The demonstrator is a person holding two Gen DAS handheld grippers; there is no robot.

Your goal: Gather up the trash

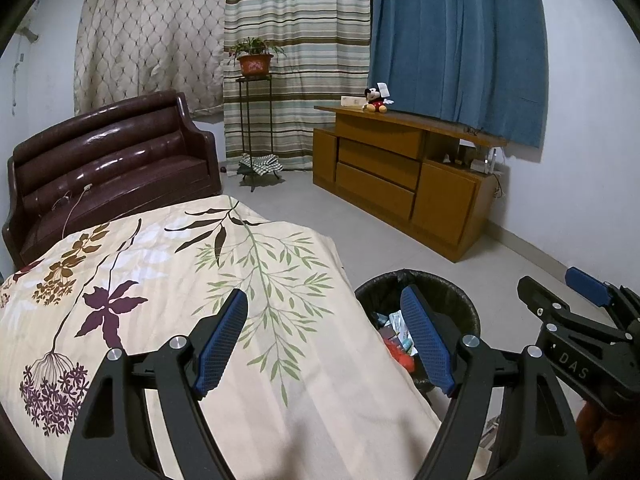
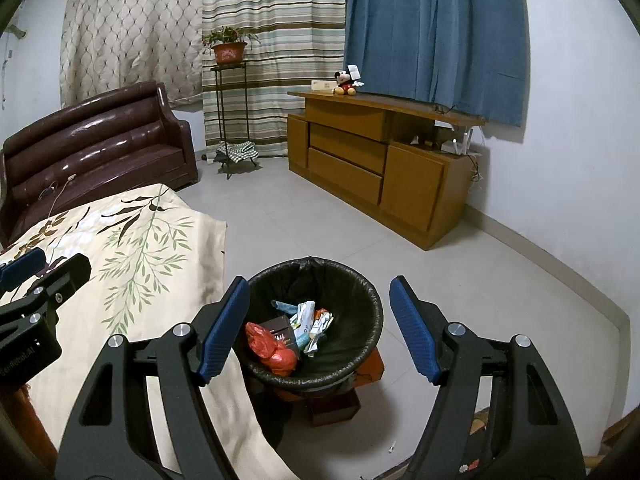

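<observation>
A round trash bin with a black liner [image 2: 360, 292] stands on the floor beside the bed; it also shows in the left wrist view [image 1: 448, 292]. Inside lie a red plastic bag [image 2: 272, 348], a dark brown box [image 2: 282, 330] and crumpled wrappers [image 2: 312, 322]. My right gripper [image 2: 318, 320] is open and empty, hovering above the bin. My left gripper [image 1: 326, 340] is open and empty above the edge of the bed with the floral cover [image 1: 160, 280]. The right gripper also shows at the right of the left wrist view [image 1: 560, 292].
A brown leather sofa [image 2: 100, 140] stands at the back left. A plant on a metal stand [image 2: 230, 52] is by the curtains. A wooden cabinet [image 2: 380, 168] with a Mickey Mouse toy [image 2: 346, 82] lines the right wall. A small brown box [image 2: 336, 404] sits under the bin.
</observation>
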